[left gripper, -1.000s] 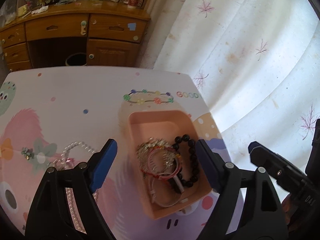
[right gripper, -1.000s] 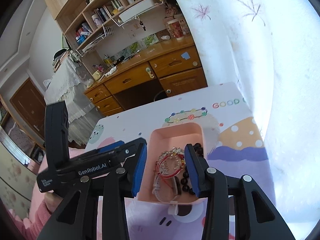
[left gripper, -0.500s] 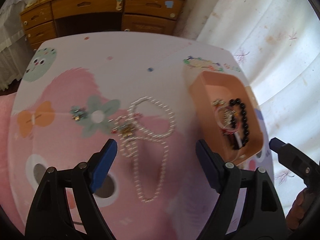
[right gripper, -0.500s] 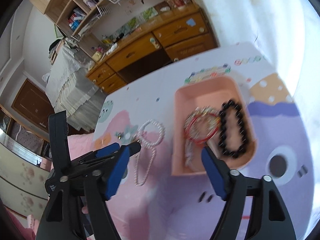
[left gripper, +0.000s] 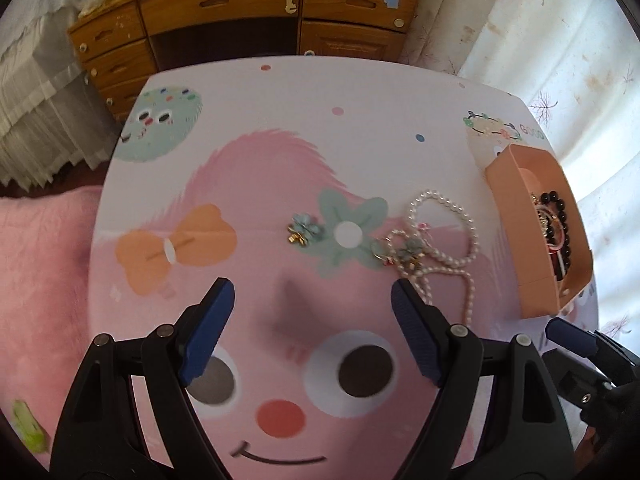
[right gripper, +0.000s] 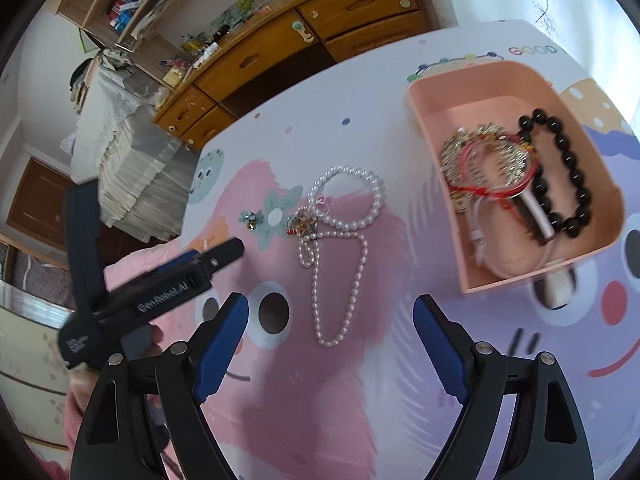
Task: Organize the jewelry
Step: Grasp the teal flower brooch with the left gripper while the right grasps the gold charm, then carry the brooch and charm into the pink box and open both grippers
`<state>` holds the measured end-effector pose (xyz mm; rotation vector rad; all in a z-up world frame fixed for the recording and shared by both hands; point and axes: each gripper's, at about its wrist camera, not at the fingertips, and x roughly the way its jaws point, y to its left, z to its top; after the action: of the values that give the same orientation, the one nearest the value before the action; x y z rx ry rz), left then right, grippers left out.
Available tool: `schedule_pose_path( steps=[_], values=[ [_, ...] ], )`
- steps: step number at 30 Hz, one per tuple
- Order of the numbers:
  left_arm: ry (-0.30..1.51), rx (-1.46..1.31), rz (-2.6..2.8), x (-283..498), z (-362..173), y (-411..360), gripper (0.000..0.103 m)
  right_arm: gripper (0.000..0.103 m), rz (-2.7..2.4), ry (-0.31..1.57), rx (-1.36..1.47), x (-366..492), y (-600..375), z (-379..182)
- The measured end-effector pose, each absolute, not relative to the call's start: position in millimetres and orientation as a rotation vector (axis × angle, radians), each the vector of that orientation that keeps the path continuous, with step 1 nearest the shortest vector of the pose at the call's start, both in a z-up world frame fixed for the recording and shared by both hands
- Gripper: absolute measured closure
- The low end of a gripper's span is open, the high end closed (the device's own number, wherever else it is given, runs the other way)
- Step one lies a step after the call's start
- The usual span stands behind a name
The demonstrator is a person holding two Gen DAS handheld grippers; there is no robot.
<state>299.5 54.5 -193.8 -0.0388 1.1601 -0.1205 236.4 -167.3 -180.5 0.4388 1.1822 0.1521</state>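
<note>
Both claws wide, empty: left claw (left gripper: 312, 300), right claw (right gripper: 332, 316) (only right view shows pink tray (right gripper: 440, 76) contents).

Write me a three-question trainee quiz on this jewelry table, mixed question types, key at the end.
1. True or false: the pearl necklace lies inside the pink tray.
2. Multiple choice: the black bead bracelet is (A) on the tablecloth, (B) in the pink tray, (C) held in the right gripper.
3. Fill in: the jaws of the left gripper are ____ and hold nothing.

Key:
1. False; it lies on the tablecloth, left of the tray.
2. B.
3. Open.
</note>
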Motion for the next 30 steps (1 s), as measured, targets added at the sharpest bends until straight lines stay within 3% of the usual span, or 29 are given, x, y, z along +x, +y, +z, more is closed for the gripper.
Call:
schedule_pose_path(
  steps=[12, 18, 24, 28, 30],
  values=[
    [1.101, 0.004, -0.252, 333.3, -222.8, 63.2, 0.028, 0.020, 0.157, 1.003, 0.151, 276.2, -74.1, -227.1],
    [1.067, 0.017, -0.271, 341.7, -234.3, 63.5, 0.046, 0.043, 0.161, 0.971, -0.020, 301.3, -41.3, -248.2],
    [1.054, 0.019, -0.310, 341.6, -238.6, 60.1, 0.063, 0.058, 0.162, 0.955, -0.061, 312.0, -31.3, -261.4],
    [1.049, 0.021, -0.312, 341.3, -240.7, 57.4, 0.080, 0.065, 0.158, 0.940, -0.116, 315.0, -25.7, -264.5],
    [1.046, 0.020, -0.313, 341.6, -240.7, 57.3, 0.083, 0.068, 0.156, 0.938, -0.131, 316.2, -24.0, -266.0]
  ],
)
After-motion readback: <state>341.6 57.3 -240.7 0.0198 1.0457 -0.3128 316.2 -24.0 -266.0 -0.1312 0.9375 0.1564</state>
